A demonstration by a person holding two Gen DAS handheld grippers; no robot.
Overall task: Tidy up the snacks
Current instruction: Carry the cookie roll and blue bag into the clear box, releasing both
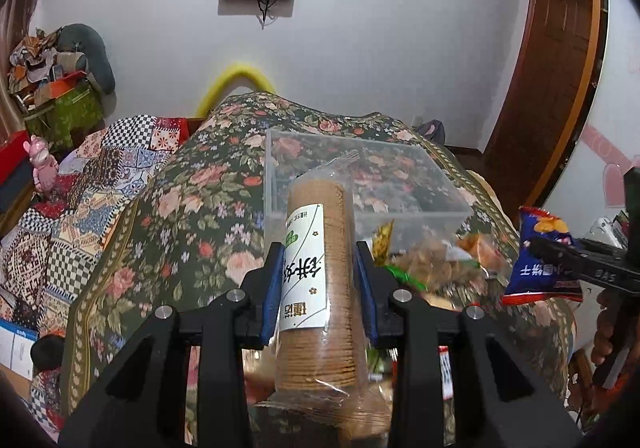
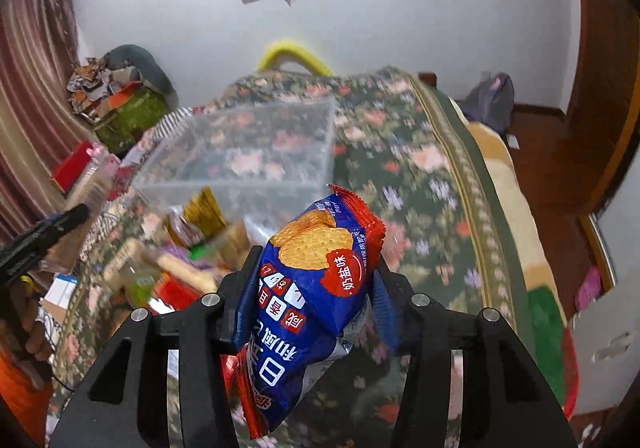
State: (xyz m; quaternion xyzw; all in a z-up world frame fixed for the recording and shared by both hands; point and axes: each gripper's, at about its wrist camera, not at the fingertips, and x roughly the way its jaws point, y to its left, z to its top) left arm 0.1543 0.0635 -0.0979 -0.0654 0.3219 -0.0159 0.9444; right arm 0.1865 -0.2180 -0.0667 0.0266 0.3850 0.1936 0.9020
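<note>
My left gripper clamps the biscuit roll lengthwise, my right gripper pinches the blue pack, and the clear bin sits just beyond both, nearer my left.

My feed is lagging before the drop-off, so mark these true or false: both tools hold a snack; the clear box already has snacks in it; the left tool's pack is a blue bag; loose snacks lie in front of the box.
1. Both tools hold a snack. True: the left tool and the right tool each grip one.
2. The clear box has snacks inside. False: it looks empty.
3. The left tool holds a blue bag. False: it holds a clear-wrapped biscuit stack; the blue cracker bag is in the right.
4. Loose snacks lie before the box. True.
</note>
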